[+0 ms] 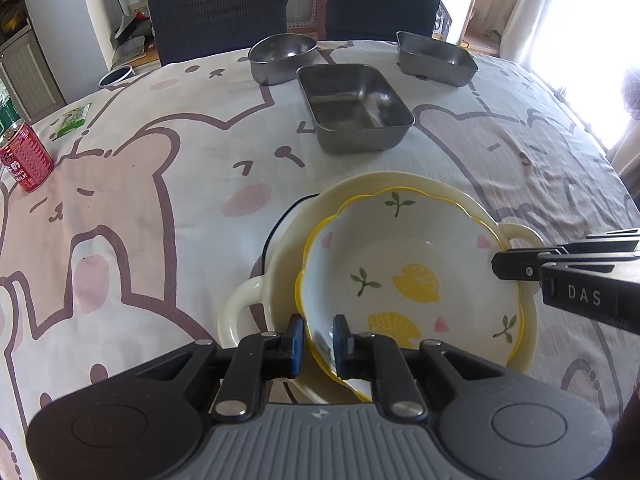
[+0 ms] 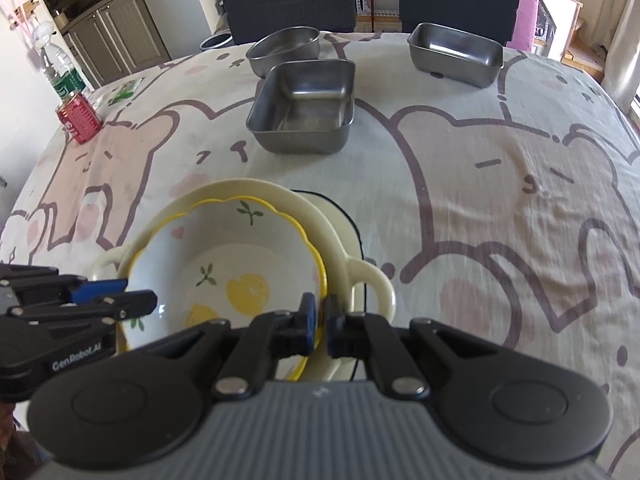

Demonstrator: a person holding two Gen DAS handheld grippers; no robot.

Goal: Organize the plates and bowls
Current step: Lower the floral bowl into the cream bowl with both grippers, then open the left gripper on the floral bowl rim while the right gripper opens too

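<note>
Now, left gripper [image 1: 319, 346]: clenched on the near-left rim of the lemon bowl [image 1: 408, 280].
Right gripper [image 2: 319, 322]: clenched on that bowl's right rim.
Lemon bowl: sat nested in the cream handled bowl [image 1: 248, 300], near on the bench [image 1: 160, 200].
Steel trays [image 1: 356, 108]: far, apart.

Near the front, the stacked lemon bowl [image 1: 408, 280] and cream handled dish [image 1: 256, 304] fill the centre. Bare tablecloth [image 2: 500, 208] lies open to the right and on the near left. Beyond a clear strip, a rectangular steel tray [image 1: 354, 108] blocks the middle, with a rounded steel bowl [image 1: 280, 56] and second tray [image 1: 436, 58] farther back. A red can [image 1: 26, 156] stands far left.
</note>
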